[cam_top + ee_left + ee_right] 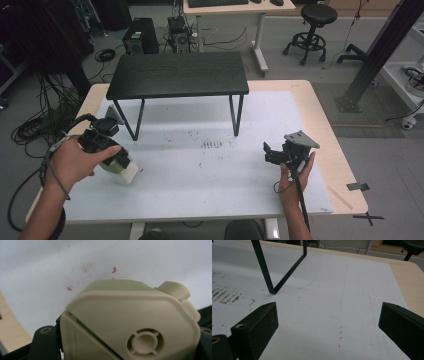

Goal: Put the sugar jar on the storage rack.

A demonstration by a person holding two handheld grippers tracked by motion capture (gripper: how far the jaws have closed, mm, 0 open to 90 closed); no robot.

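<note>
Cream plastic casing (pixel 130 322) sits closest to my left camera, clamped between the jaws of my left claw (pixel 114 159) and tilted down toward the white-covered counter (pixel 210 175), with small red marks (pixel 114 270) just beyond it. My right claw (pixel 272 152) hangs well apart from it, jaws spread wide on nothing, a black stand (pixel 177 75) ahead of both.

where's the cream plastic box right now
In the high view the cream box is at the table's near left, clamped in the left hand-held gripper, in front of the black stand's left legs.
</note>
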